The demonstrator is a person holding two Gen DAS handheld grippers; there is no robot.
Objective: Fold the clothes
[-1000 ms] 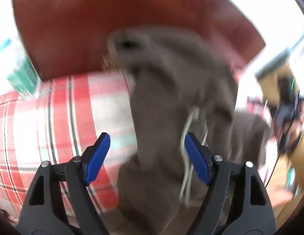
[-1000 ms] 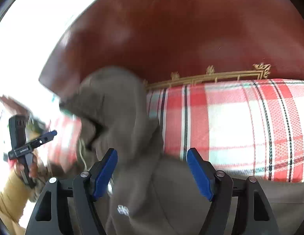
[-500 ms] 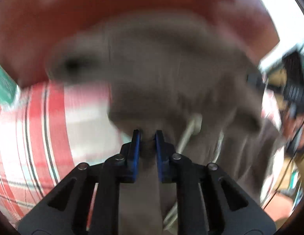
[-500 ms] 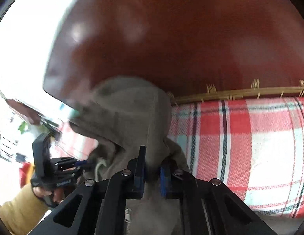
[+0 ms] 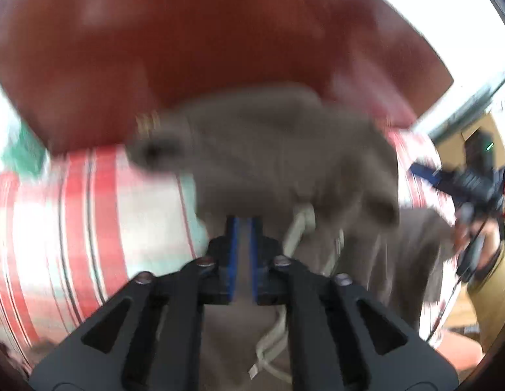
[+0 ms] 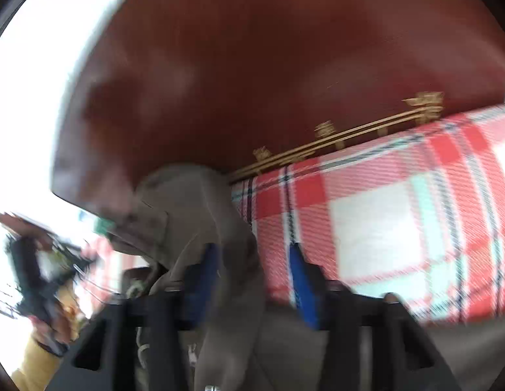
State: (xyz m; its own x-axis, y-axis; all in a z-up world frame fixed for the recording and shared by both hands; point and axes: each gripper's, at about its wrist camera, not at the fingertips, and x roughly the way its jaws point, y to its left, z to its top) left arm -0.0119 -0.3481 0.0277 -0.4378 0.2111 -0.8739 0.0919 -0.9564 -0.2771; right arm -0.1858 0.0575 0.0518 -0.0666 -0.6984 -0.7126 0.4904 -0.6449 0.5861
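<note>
Left gripper clamps the grey hoodie, bunched on the plaid bed; its jaws just eased slightly. Right gripper just opened, cloth loose between its jaws. Mid-fold; next, it likely needs a fresh grip.

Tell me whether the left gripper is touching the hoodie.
Touching. The left wrist view shows the left gripper with its blue pads nearly closed on a fold of the grey hoodie.

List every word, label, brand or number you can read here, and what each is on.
None can be read.
The small white tag on the grey hoodie: too blurred.
The green patch behind the hoodie: too blurred to tell if it bears text.
</note>
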